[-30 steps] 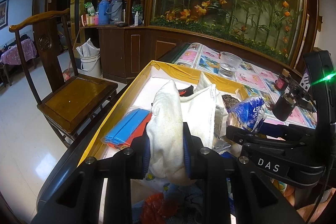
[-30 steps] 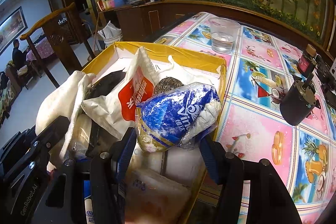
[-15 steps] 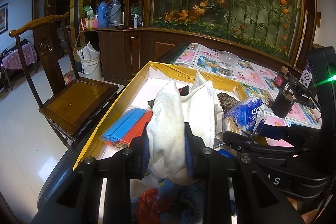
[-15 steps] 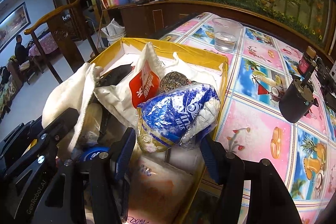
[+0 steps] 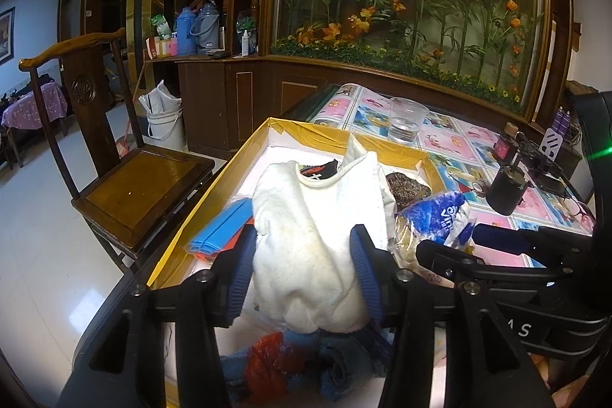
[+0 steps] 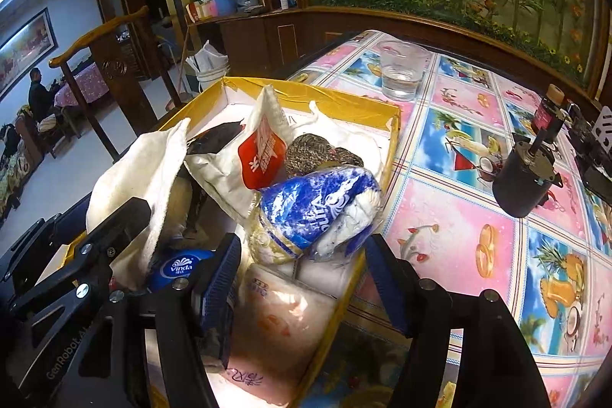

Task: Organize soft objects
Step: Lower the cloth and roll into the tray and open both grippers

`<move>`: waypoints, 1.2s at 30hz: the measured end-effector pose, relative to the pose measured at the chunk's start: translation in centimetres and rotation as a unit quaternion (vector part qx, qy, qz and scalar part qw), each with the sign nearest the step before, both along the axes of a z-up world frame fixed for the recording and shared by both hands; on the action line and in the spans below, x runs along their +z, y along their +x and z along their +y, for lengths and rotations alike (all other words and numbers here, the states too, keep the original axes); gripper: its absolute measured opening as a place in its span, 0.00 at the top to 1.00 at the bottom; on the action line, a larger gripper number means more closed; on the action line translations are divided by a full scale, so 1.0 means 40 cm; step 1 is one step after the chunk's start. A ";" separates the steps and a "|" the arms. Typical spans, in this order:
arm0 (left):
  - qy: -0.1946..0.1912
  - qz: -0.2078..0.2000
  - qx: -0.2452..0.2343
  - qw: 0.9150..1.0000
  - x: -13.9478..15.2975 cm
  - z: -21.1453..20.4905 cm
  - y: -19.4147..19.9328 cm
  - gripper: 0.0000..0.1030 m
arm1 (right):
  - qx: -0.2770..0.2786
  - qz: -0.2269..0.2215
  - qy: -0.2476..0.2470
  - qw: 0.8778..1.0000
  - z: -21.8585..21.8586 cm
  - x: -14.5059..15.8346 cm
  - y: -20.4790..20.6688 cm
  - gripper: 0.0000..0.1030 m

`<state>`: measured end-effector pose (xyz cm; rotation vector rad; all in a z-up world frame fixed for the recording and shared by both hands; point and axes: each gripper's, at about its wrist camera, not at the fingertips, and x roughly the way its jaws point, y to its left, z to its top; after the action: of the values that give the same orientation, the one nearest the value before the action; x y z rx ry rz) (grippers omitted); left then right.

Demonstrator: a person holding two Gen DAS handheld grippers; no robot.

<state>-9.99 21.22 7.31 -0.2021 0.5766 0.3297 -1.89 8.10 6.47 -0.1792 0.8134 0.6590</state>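
Observation:
My left gripper (image 5: 302, 255) is shut on a white cloth (image 5: 306, 236), held over the yellow-rimmed box (image 5: 344, 136); the cloth also shows in the right wrist view (image 6: 130, 182). My right gripper (image 6: 302, 255) is shut on a blue and white tissue pack (image 6: 321, 213), held above the box's right side (image 6: 390, 155); the pack also shows in the left wrist view (image 5: 436, 217). Inside the box lie a white bag with a red label (image 6: 260, 151), a brown scrubber (image 6: 310, 151), a blue and orange folded item (image 5: 222, 232) and a pink packet (image 6: 279, 324).
A glass of water (image 6: 401, 71) stands on the patterned tablecloth (image 6: 459, 217) beyond the box. A black cylinder (image 6: 520, 186) and a small dark bottle (image 6: 547, 109) stand at right. A wooden chair (image 5: 126, 186) stands left of the table.
Both grippers have lifted and pulled back a little with their loads. The white cloth now spreads wider between the left fingers.

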 end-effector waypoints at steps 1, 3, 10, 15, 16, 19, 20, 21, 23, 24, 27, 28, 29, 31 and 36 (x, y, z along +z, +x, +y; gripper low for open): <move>0.002 -0.001 0.000 1.000 0.000 -0.004 -0.001 0.47 | -0.002 0.000 0.002 1.000 -0.008 0.002 0.000 0.28; 0.006 -0.003 -0.002 1.000 0.005 -0.012 -0.002 0.43 | -0.007 -0.002 0.006 1.000 -0.023 0.006 0.000 0.27; 0.021 -0.011 0.003 1.000 0.019 -0.039 -0.009 0.26 | -0.020 -0.012 0.015 1.000 -0.070 0.019 -0.010 0.20; 0.026 -0.019 0.012 0.999 0.025 -0.045 -0.023 0.11 | -0.034 -0.034 0.020 0.999 -0.111 0.024 -0.017 0.08; 0.027 -0.020 0.012 0.999 0.025 -0.047 -0.025 0.10 | -0.035 -0.037 0.019 0.999 -0.117 0.023 -0.020 0.07; 0.032 -0.020 0.014 0.999 0.026 -0.053 -0.027 0.07 | -0.043 -0.052 0.009 0.998 -0.135 0.022 -0.030 0.04; 0.032 -0.021 0.013 0.999 0.026 -0.054 -0.027 0.06 | -0.045 -0.058 0.006 0.997 -0.143 0.021 -0.034 0.03; 0.035 -0.021 0.015 0.999 0.026 -0.056 -0.028 0.05 | -0.048 -0.061 0.003 0.997 -0.150 0.020 -0.037 0.02; 0.040 -0.023 0.017 0.999 0.025 -0.060 -0.028 0.03 | -0.054 -0.064 0.001 0.996 -0.166 0.016 -0.041 0.01; 0.042 -0.025 0.016 0.999 0.025 -0.062 -0.029 0.03 | -0.056 -0.065 0.004 0.996 -0.174 0.015 -0.044 0.01; 0.046 -0.023 0.017 0.999 0.022 -0.069 -0.026 0.02 | -0.063 -0.072 0.003 0.995 -0.190 0.011 -0.050 0.01; 0.048 -0.022 0.017 0.998 0.021 -0.071 -0.025 0.01 | -0.062 -0.074 0.002 0.995 -0.193 0.010 -0.052 0.01; 0.049 -0.020 0.018 0.998 0.019 -0.072 -0.024 0.00 | -0.060 -0.076 0.000 0.995 -0.194 0.008 -0.055 0.01; 0.054 -0.017 0.023 0.998 0.016 -0.074 -0.022 0.00 | -0.058 -0.082 0.003 0.995 -0.199 0.009 -0.062 0.01; 0.058 -0.007 0.038 0.998 0.010 -0.067 -0.028 0.00 | -0.055 -0.094 0.015 0.994 -0.207 0.016 -0.078 0.01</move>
<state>-11.11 18.53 7.70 -0.1148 0.5345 0.4333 -5.00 -0.17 7.10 -0.1643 0.6280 0.5413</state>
